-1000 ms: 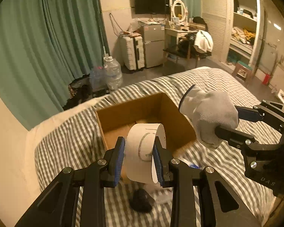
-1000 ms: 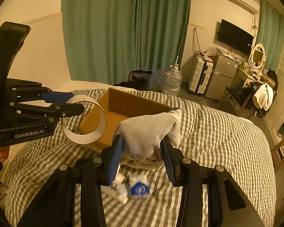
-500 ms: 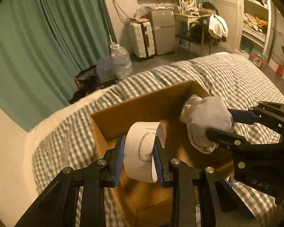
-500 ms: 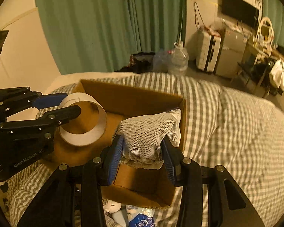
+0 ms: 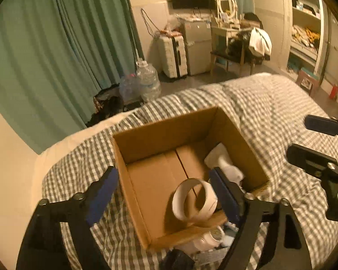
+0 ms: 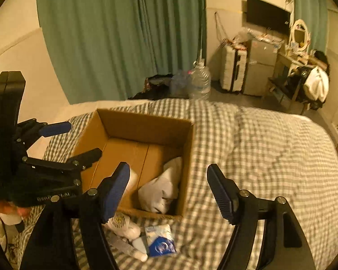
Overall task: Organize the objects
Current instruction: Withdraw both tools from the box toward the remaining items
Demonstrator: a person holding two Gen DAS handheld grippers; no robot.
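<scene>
An open cardboard box (image 5: 164, 121) stands on the checked bed cover. A white tape roll (image 5: 193, 200) lies loose on the box floor near the front wall. A white glove (image 5: 223, 164) is crumpled in the box's right corner. My left gripper (image 5: 164, 193) hangs above the box front, its jaws opening wide, and its pads touch nothing. In the right wrist view my right gripper (image 6: 169, 193) is also opening above the glove (image 6: 162, 186), apart from it. The left gripper (image 6: 83, 139) shows at the left over the box (image 6: 146, 121). One of my fingers half hides the roll (image 6: 133, 180).
On the cover in front of the box lie a blue and white packet (image 6: 161, 240) and white bottles (image 6: 124, 225). Beyond the bed are a green curtain (image 6: 124, 33), water jugs (image 6: 199, 81), a suitcase (image 6: 233, 69) and a small fridge (image 6: 259, 67).
Both grippers moved over the box and opened. The left one let go of the tape roll and the right one let go of the glove. Both things now lie inside the box.
</scene>
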